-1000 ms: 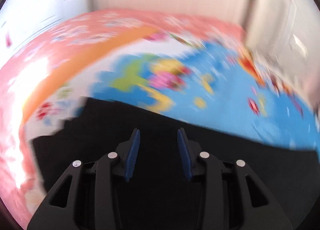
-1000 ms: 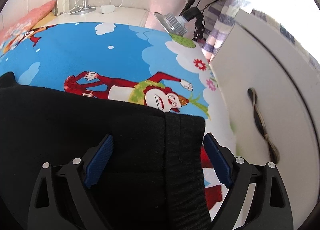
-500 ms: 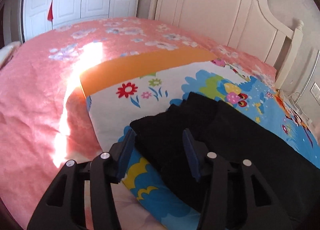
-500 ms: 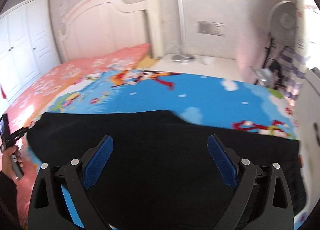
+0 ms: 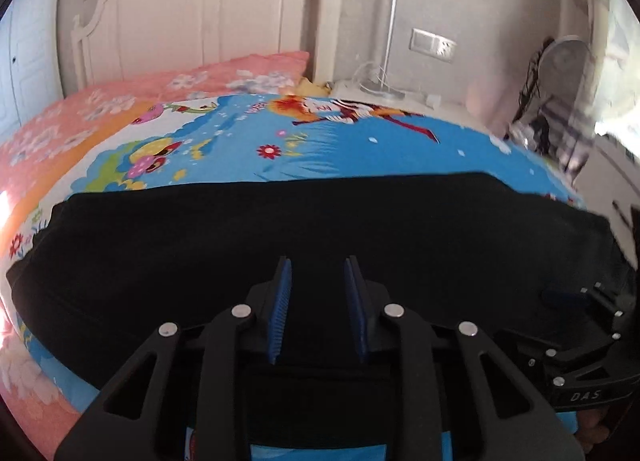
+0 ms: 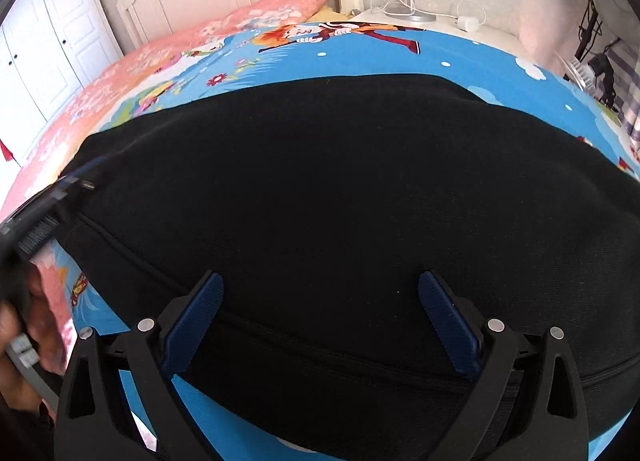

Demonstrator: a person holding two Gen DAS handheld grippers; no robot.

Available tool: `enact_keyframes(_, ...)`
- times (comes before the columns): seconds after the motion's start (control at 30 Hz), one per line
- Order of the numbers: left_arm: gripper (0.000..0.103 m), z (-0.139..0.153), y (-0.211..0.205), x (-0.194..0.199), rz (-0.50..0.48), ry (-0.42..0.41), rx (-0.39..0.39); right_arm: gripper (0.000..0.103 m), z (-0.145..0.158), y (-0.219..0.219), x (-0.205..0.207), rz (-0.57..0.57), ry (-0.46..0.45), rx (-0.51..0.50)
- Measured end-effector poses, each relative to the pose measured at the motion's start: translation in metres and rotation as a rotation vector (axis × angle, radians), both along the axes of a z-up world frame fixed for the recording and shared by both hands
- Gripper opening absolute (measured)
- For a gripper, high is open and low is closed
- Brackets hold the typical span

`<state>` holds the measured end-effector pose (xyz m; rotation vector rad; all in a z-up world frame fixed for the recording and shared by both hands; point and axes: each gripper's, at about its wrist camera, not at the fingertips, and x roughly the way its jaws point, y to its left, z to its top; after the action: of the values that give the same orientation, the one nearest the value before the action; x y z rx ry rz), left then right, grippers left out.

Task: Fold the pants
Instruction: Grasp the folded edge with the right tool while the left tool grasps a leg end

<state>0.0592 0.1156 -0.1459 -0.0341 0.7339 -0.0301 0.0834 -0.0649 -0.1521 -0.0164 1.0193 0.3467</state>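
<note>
Black pants point(image 5: 280, 221) lie stretched sideways across the cartoon bedsheet, folded lengthwise into one long band. My left gripper point(image 5: 316, 265) hovers over their near edge around the middle. Its blue pads point(image 5: 280, 301) stand a narrow gap apart and are closing, with black cloth showing between them but not pressed. In the right wrist view the pants point(image 6: 340, 181) fill the middle, a seam running along the near side. My right gripper point(image 6: 320, 281) stands wide over them, still opening, with nothing gripped. The right tool's black frame point(image 5: 580, 361) shows at the left view's right edge.
The blue cartoon sheet point(image 6: 460, 57) covers the bed's right part, a pink floral quilt point(image 5: 60, 133) the left. A white headboard point(image 5: 192, 21) stands behind. A nightstand point(image 6: 440, 21) with a lamp base and cables and a fan point(image 5: 560, 61) sit at the far right. A hand point(image 6: 24, 321) holds the other tool at left.
The left gripper swung from the pants' left end to their middle near edge, and its jaws narrowed. The right gripper left the waistband end for the middle, and its jaws spread wider.
</note>
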Motion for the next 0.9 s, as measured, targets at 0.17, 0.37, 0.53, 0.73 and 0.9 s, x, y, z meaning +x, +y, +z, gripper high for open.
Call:
enact_keyframes(0.17, 0.029, -0.027, 0.011, 0.007, 0.028, 0.104, 0.032, 0.096, 0.000, 0.000, -0.003, -0.002, -0.003, 0.000)
enact_keyframes(0.37, 0.030, -0.021, 0.082, -0.005, 0.185, 0.120, -0.006, 0.097, -0.002, -0.001, -0.005, 0.003, -0.001, 0.009)
enact_keyframes(0.53, 0.048, -0.002, 0.179, -0.042, 0.518, 0.036, -0.199, 0.097, -0.003, -0.002, -0.002, 0.010, -0.002, 0.015)
enact_keyframes(0.73, 0.047, -0.011, 0.291, -0.112, 0.776, -0.091, -0.681, 0.097, -0.004, -0.002, -0.002, 0.018, -0.004, 0.021)
enact_keyframes(0.9, 0.047, -0.027, 0.317, -0.116, 0.729, -0.116, -0.862, 0.097, -0.004, 0.000, -0.002, 0.020, -0.008, 0.014)
